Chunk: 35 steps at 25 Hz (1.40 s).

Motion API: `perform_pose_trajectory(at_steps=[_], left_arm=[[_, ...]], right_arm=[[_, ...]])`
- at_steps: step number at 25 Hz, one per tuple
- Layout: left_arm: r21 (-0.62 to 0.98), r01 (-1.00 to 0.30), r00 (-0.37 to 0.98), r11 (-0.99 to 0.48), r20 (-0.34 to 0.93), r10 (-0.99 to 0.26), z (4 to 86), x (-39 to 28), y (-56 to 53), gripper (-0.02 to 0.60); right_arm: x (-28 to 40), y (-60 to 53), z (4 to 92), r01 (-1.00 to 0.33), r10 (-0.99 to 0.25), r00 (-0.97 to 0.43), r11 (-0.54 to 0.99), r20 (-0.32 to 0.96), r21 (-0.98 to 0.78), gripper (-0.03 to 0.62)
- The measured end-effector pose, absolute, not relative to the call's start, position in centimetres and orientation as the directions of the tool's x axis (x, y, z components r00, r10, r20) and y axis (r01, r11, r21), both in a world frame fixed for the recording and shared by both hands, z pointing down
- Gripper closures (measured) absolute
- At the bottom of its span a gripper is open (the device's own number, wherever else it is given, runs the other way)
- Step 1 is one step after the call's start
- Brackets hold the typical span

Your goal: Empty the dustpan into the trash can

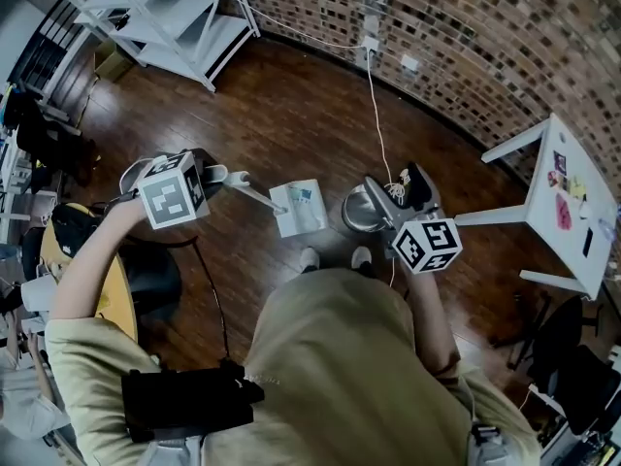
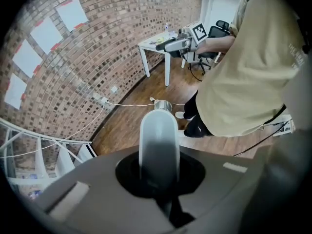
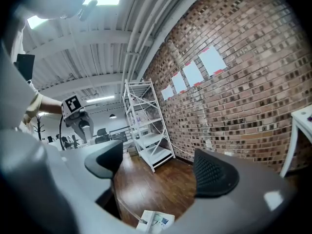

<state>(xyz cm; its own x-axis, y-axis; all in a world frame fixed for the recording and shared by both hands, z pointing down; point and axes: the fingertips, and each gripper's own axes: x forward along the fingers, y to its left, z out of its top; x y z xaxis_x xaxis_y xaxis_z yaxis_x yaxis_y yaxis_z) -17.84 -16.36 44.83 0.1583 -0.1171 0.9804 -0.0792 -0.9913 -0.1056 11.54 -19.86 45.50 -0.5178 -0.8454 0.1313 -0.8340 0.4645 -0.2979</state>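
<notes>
The left gripper (image 2: 157, 177) has its jaws clamped on the smooth, rounded white handle (image 2: 158, 140) of the dustpan (image 1: 299, 208). The flat pan, carrying printed paper (image 1: 305, 202), is just beside the round steel trash can (image 1: 361, 212). The right gripper (image 3: 161, 167) has its nubbed black jaws wide apart and empty.

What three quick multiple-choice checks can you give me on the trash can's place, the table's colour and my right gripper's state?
1. Where is the trash can?
A. on a shelf
B. on the floor, right of the dustpan
C. on a chair

2. What colour is the table?
A. white
B. black
C. red

3. How is the right gripper?
A. shut on the dustpan
B. shut, empty
C. open, empty

Answers:
1. B: in the head view it stands on the wood floor beside the dustpan.
2. A: its top and legs are white.
3. C: its pads stand apart with only floor between them.
</notes>
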Motion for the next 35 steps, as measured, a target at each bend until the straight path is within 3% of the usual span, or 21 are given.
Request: perform_pose_trajectory(at_steps=[13, 29, 35], left_arm=[[-0.084, -0.078, 0.154, -0.993, 0.984, -0.095, 38.3, -13.2, -17.4, 0.581], [0.034, -0.160, 0.210, -0.986, 0.978, -0.001, 44.2, -5.1, -17.7, 0.581], [0.113, -0.260, 0.212, -0.959, 0.976, 0.057, 48.3, -2.4, -16.4, 0.581]], right_arm=[[17.0, -19.0, 44.6, -0.872, -0.898, -0.426, 0.376, 0.108, -0.313, 0.152], [23.1, -16.6, 45.3, -0.898, -0.951, -0.288, 0.230, 0.107, -0.376, 0.152], [25.2, -15.5, 45.6, -0.906, -0.966, -0.231, 0.170, 0.118, -0.388, 0.152]])
